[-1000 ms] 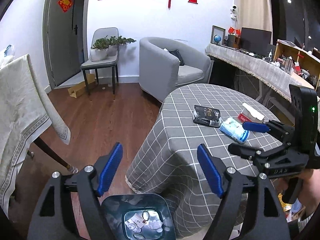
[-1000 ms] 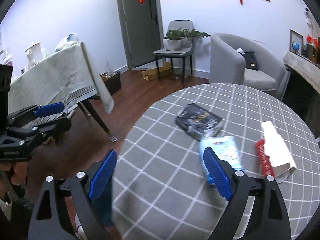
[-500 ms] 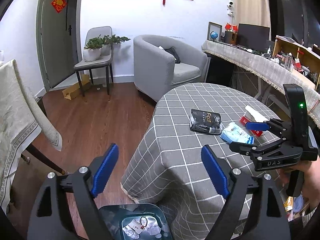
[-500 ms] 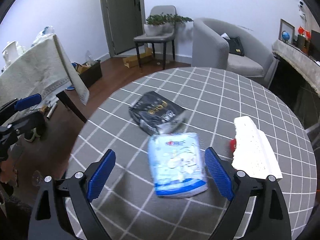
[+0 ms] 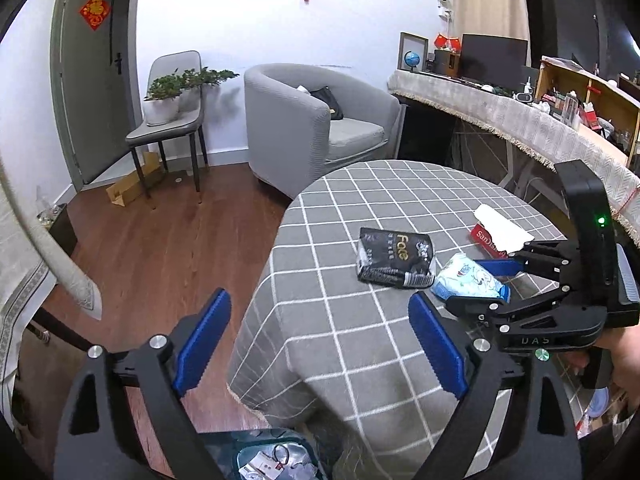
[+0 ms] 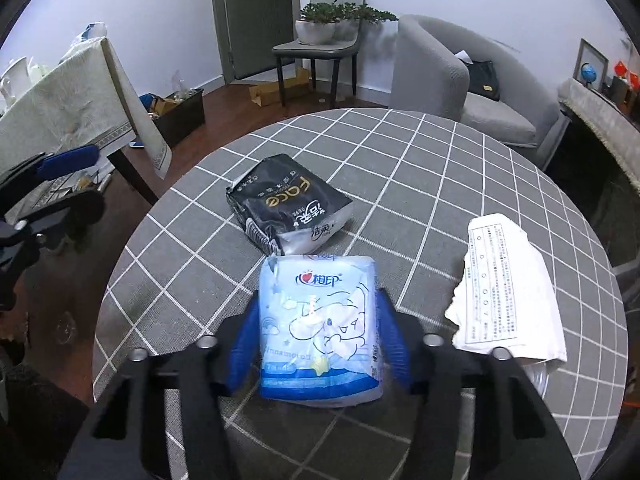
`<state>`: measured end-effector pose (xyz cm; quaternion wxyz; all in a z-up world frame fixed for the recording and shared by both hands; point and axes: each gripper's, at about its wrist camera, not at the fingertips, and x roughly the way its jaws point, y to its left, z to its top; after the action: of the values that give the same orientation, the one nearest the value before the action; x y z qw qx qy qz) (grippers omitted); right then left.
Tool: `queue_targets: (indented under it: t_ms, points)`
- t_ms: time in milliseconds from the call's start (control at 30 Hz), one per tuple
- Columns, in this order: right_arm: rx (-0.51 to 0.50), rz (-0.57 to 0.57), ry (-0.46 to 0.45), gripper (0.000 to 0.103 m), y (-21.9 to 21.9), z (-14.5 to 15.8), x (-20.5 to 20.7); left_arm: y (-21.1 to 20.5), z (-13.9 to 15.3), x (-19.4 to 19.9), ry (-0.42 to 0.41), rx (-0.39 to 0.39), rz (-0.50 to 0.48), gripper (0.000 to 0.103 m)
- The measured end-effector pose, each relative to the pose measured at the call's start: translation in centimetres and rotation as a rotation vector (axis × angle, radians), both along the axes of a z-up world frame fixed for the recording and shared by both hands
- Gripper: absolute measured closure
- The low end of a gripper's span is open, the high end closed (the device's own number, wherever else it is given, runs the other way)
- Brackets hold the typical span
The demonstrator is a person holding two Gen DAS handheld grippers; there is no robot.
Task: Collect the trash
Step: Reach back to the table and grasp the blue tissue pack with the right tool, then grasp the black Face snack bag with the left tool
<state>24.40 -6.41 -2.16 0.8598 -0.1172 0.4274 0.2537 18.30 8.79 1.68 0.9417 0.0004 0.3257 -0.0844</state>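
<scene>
A light blue tissue packet (image 6: 318, 322) lies on the round table with the grey checked cloth (image 6: 440, 168). My right gripper (image 6: 318, 340) is shut on it, blue pads pressed to both sides; it also shows in the left wrist view (image 5: 466, 282). A black tissue packet (image 6: 286, 204) lies just beyond it (image 5: 394, 258). A white paper (image 6: 508, 292) lies to the right over a red box (image 5: 486, 238). My left gripper (image 5: 320, 344) is open and empty, off the table's edge above a dark trash bin (image 5: 272, 460) holding scraps.
A grey armchair (image 5: 312, 128) and a chair with potted plants (image 5: 176, 112) stand behind the table. A cloth-covered table (image 6: 68, 104) is at the left. A long counter with clutter (image 5: 540, 128) runs along the right. Wooden floor lies between.
My right gripper moved forward over the blue tissue packet and closed on it. My left gripper rose slightly and stayed open above the bin.
</scene>
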Motion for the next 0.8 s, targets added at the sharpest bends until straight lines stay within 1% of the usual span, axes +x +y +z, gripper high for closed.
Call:
queue_targets:
  t_ms: [67, 100, 233, 467, 667, 800]
  points:
    - [0.086, 0.029, 0.014, 0.05, -0.4, 0.6, 0.1, -0.4, -0.3, 0.5, 0.004, 0.006, -0.009, 0.01]
    - [0.114, 0.035, 0.017, 0.05, -0.5, 0.9, 0.2, -0.7, -0.5, 0.8, 0.007, 0.016, -0.012, 0.01]
    - [0.261, 0.034, 0.021, 0.05, -2.0, 2.6, 1.0, -1.8, -1.2, 2.1, 0.025, 0.035, -0.034, 0.01]
    - [0.328, 0.002, -0.038, 0.05, -3.8, 4.8, 2.8, -4.2, -2.4, 4.5, 0.048, 0.052, -0.088, 0.009]
    - [0.38, 0.017, -0.037, 0.05, -4.6, 5.3, 4.3, -5.8, -3.8, 6.5, 0.085, 0.095, -0.118, 0.009]
    - [0.42, 0.019, -0.015, 0.05, -5.2, 5.1, 5.3, -6.3, -4.7, 7.6, 0.12, 0.093, -0.141, 0.009]
